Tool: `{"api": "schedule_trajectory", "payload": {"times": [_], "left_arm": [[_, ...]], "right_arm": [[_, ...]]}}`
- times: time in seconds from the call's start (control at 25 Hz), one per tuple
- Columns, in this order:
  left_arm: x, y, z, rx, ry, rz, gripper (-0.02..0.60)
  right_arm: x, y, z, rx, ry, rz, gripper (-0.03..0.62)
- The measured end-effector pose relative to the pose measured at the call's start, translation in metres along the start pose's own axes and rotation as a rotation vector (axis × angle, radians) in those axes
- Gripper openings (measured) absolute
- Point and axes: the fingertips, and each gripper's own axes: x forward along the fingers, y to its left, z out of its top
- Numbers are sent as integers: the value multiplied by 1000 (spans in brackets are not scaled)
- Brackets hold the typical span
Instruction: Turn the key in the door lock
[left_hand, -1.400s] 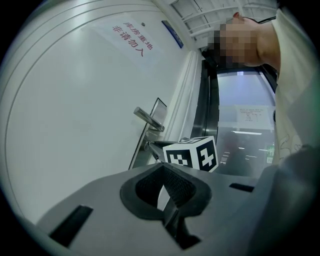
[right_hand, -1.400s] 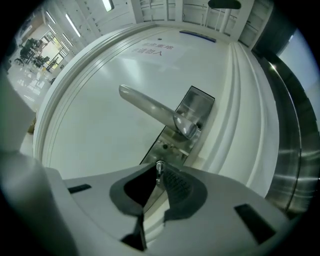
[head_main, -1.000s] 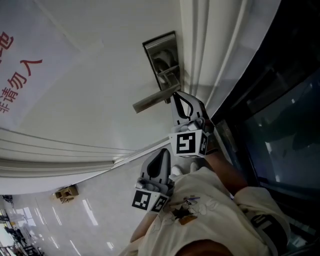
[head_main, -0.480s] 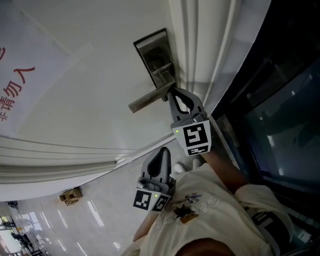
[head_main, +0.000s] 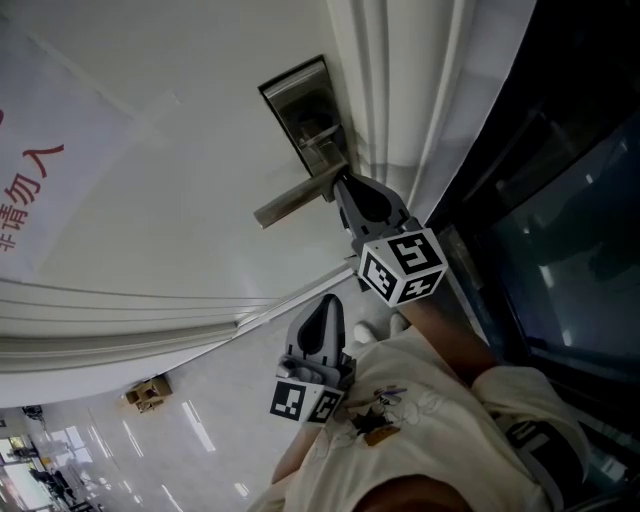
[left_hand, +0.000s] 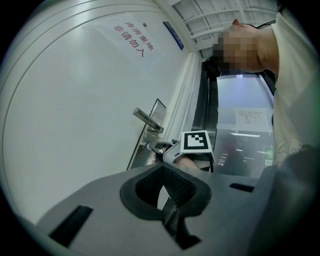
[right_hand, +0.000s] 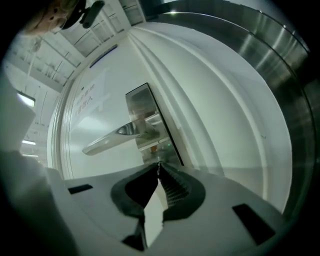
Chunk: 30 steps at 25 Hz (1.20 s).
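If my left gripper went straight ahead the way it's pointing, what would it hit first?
Probably the right gripper, its jaws opening with the key between their tips; the lock plate lies beyond. Depth is unclear.

Right gripper (right_hand: 159, 167), level, jaws opening on key (right_hand: 158, 163)

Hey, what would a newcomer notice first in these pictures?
The steel lever handle and lock plate on the white door, upper centre of the head view. Just below the handle the right gripper sits at the plate, jaws starting to open around the thin key at their tips. The left gripper hangs lower, shut and empty; red characters mark the door's left.
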Motion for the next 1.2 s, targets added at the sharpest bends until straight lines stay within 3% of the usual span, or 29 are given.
{"api": "schedule_trajectory", "payload": {"times": [0.2,1.0,1.2], "left_arm": [[2,-1,-1,-1,2,0,3],[-5,-10,2,14,-20,43,3],[-9,-14,3,17,-22,44,3]], "right_arm": [[0,-2,0,128,2,30,25],[3,-9,-2,829,-29,194,31],[0,-17,-15,968,17,170,31]]}}
